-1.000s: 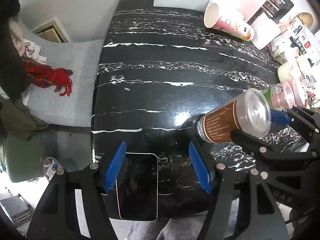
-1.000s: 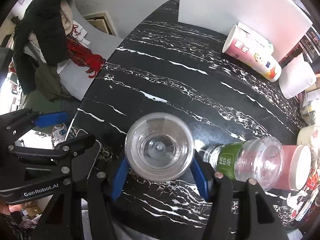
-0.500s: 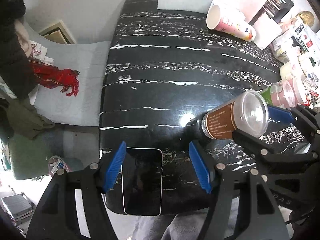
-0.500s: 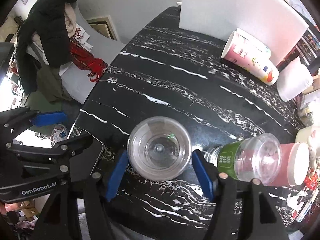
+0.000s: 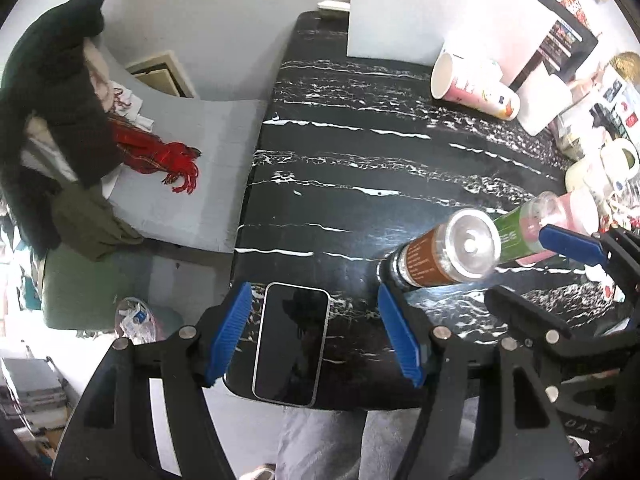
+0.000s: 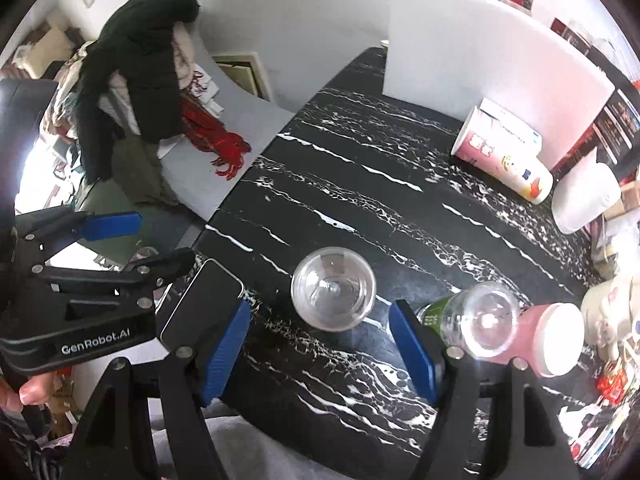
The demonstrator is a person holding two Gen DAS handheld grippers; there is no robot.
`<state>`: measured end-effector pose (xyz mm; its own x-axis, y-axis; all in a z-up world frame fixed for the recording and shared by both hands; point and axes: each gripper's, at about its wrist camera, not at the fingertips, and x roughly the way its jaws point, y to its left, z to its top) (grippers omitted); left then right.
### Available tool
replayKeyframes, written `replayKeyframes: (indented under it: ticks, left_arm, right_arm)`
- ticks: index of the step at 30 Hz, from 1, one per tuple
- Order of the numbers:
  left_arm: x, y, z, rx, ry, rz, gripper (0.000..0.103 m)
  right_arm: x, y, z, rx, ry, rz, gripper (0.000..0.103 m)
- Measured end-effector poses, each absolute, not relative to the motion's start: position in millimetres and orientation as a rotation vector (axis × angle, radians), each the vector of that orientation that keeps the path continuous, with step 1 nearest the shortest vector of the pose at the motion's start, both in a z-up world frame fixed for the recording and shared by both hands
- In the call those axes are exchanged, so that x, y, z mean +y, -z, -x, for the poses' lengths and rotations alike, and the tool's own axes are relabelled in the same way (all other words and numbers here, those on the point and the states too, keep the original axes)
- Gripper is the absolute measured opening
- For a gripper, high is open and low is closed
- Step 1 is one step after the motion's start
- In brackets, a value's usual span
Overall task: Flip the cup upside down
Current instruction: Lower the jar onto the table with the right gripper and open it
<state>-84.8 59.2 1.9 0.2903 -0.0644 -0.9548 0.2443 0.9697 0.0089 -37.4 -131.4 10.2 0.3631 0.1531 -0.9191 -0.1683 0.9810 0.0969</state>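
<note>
Right wrist view: the brown-labelled cup (image 6: 333, 289) stands base-up on the table (image 6: 360, 184), flip apparently done; my right claw (image 6: 320, 354) and left claw (image 5: 316, 338) gape empty.

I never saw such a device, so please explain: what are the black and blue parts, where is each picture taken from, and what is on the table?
A person holds a tool in each hand; each has two blue fingers and a wide-angle camera looking along them. One picture comes from the left gripper, the other from the right gripper. Both are open and hold nothing. On the black table lie a phone and a paper cup on its side. A clear cup with a brown label stands free between the right gripper's fingers.
</note>
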Motion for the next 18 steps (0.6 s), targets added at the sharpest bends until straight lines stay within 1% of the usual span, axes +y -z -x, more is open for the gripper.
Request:
replayKeyframes:
  ticks: [1, 4, 10, 14, 18]
  left_arm:
    - [58, -6, 88, 1.256, 0.198, -0.163, 0.074]
    - [51, -18, 100, 1.229, 0.173, -0.163, 0.077]
    - [39, -29, 118, 1.227, 0.115, -0.131, 0.078]
    - [31, -34, 129, 1.218, 0.076, -0.117, 0.078]
    - [21, -37, 143, 1.205, 0.042, -0.106, 0.083]
  right_arm:
    - [-133, -14, 40, 1.177, -0.217, 0.019, 0.073]
    - [-138, -25, 46, 1.169, -0.238, 0.034, 0.074]
    - [-151, -40, 62, 1.15, -0.292, 0.05, 0.074]
    - [-162, -45, 73, 1.141, -0.317, 0.05, 0.078]
    - [-174, -44, 82, 1.14, -0.341, 0.054, 0.079]
